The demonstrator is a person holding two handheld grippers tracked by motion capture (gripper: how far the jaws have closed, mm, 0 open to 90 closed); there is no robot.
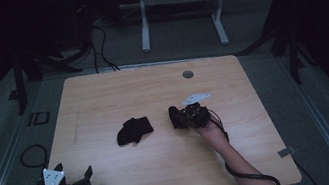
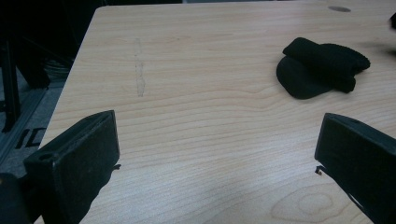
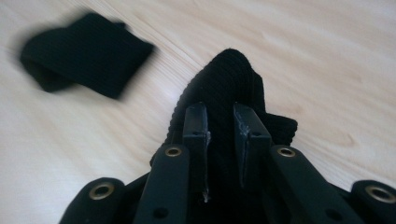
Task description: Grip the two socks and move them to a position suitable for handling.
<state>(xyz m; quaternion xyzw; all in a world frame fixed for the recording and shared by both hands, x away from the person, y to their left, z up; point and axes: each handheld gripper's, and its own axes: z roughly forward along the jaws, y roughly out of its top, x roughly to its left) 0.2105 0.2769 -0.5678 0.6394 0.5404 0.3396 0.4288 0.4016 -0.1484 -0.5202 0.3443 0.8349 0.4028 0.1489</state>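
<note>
Holding: right tool (image 3: 219,128) grips a black sock (image 3: 229,79) between its jaws, which stand narrow with the ribbed cloth pinched between them; in the high view this right tool (image 1: 177,117) sits just right of the desk's centre, a hand behind it.
Second sock: a folded black sock (image 1: 133,130) lies flat on the desk (image 1: 102,98) near the middle, just left of the held one and apart from it; it shows up blurred in the right tool's view (image 3: 84,53).
Left tool: resting at the near left corner of the desk (image 1: 76,177), jaws spread wide and holding nothing; its own view looks across bare wood toward the folded sock (image 2: 322,67).
Desk: light wood, with a small grey round plug (image 1: 188,74) near the far edge.
Likely step: bringing the held sock over to the folded one, probably to pair them.
Doing it well: keep the pinch firm on the cloth, lift it clear of the wood so it does not drag, and bring the free left tool in to steady the folded sock.
</note>
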